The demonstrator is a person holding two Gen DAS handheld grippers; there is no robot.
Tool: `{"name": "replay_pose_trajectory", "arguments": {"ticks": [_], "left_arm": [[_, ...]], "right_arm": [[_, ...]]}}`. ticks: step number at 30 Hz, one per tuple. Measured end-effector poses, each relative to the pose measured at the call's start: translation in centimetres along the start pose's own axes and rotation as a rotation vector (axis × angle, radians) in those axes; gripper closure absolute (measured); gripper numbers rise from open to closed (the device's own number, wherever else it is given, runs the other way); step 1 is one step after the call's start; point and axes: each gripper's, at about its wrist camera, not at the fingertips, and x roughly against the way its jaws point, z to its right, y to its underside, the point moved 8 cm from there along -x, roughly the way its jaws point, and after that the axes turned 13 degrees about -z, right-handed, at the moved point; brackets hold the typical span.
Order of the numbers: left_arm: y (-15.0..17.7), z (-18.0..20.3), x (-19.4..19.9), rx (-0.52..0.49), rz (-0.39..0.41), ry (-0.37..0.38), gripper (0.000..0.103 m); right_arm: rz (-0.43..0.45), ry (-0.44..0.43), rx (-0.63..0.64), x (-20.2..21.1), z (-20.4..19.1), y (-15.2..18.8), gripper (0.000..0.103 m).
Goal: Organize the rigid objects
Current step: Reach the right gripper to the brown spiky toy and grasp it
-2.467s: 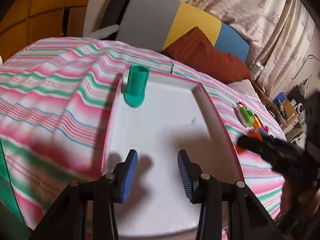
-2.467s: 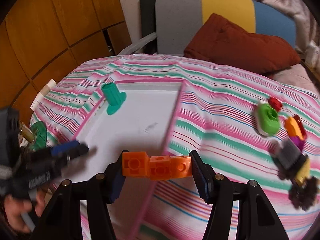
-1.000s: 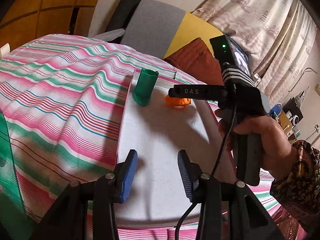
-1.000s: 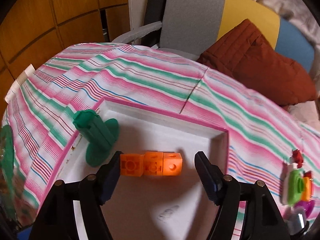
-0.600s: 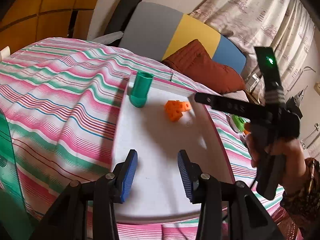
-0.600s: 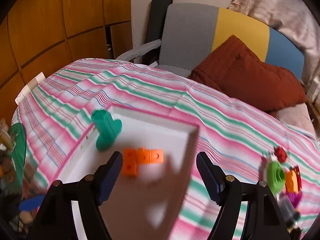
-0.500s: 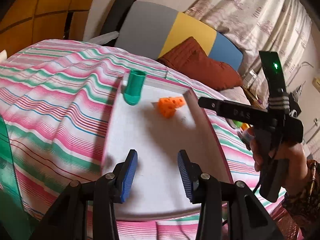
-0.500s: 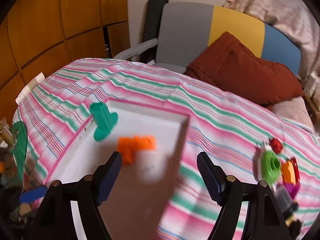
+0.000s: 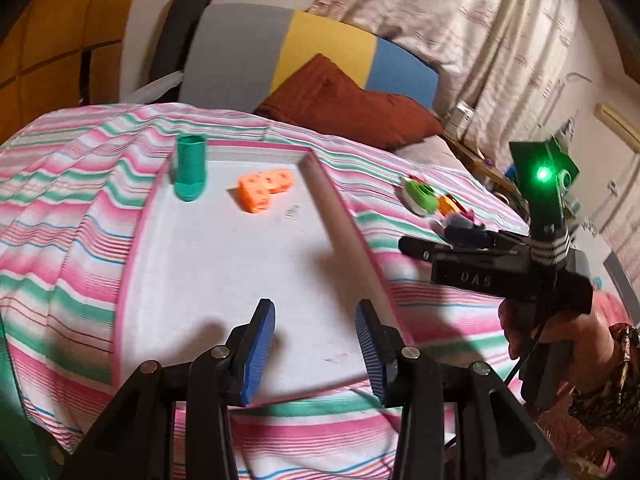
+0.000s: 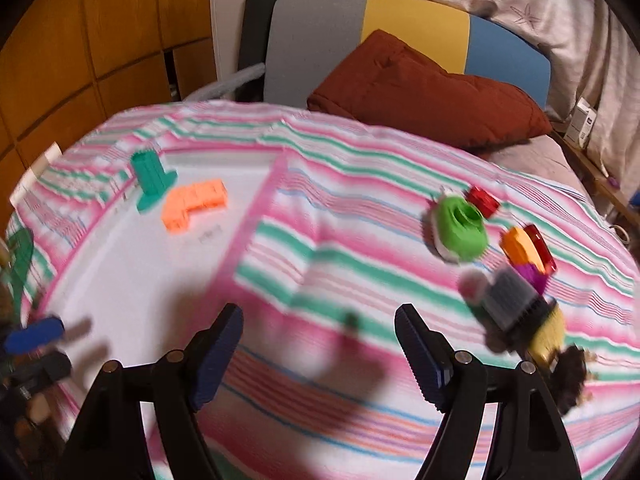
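A white tray with a pink rim lies on the striped bed. In its far end an orange block piece lies beside an upright teal piece; both also show in the right wrist view as the orange piece and the teal piece. My left gripper hovers open and empty over the tray's near end. My right gripper is open and empty above the bedspread, right of the tray. A pile of toys sits further right, with a green round piece in it.
The toy pile holds a red piece, an orange piece, a grey block and a yellow piece. A red-brown pillow leans on the grey, yellow and blue headboard. A hand holds the right gripper's handle.
The right gripper let go of the orange piece in the tray beside the teal piece, then swung right out over the bedspread toward the toy pile. The left gripper shifted a little.
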Motion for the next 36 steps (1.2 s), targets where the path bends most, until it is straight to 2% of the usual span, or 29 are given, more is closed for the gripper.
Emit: {"name": "replay_pose_trajectory", "arguments": {"ticks": [9, 14, 17, 22, 31, 34, 36], "left_arm": [[1.0, 3.6, -0.5, -0.096, -0.027, 0.007, 0.061], [1.3, 5.4, -0.9, -0.137, -0.037, 0.014, 0.061], [1.5, 6.4, -1.1, -0.163, -0.044, 0.013, 0.061], [2.0, 8.2, -1.3, -0.217, -0.053, 0.007, 0.061], [2.4, 10.4, -1.9, -0.27, -0.084, 0.006, 0.061], [2.5, 11.0, -2.4, -0.279, -0.099, 0.003, 0.061], [2.6, 11.4, -2.7, -0.283, -0.11, 0.008, 0.061]], "right_arm": [[-0.062, -0.017, -0.103, -0.1, 4.6, 5.0, 0.021], [-0.01, 0.055, -0.113, 1.6, 8.6, 4.9, 0.021], [0.012, 0.066, -0.141, 2.2, 11.4, 4.5, 0.016], [-0.019, -0.007, -0.261, 1.7, 16.0, 4.9, 0.016], [0.047, 0.056, -0.506, 3.7, 26.3, 7.2, 0.016], [0.03, 0.102, -0.606, 4.1, 30.1, 8.8, 0.016], [0.032, 0.093, -0.686, 4.8, 32.0, 9.7, 0.016]]}}
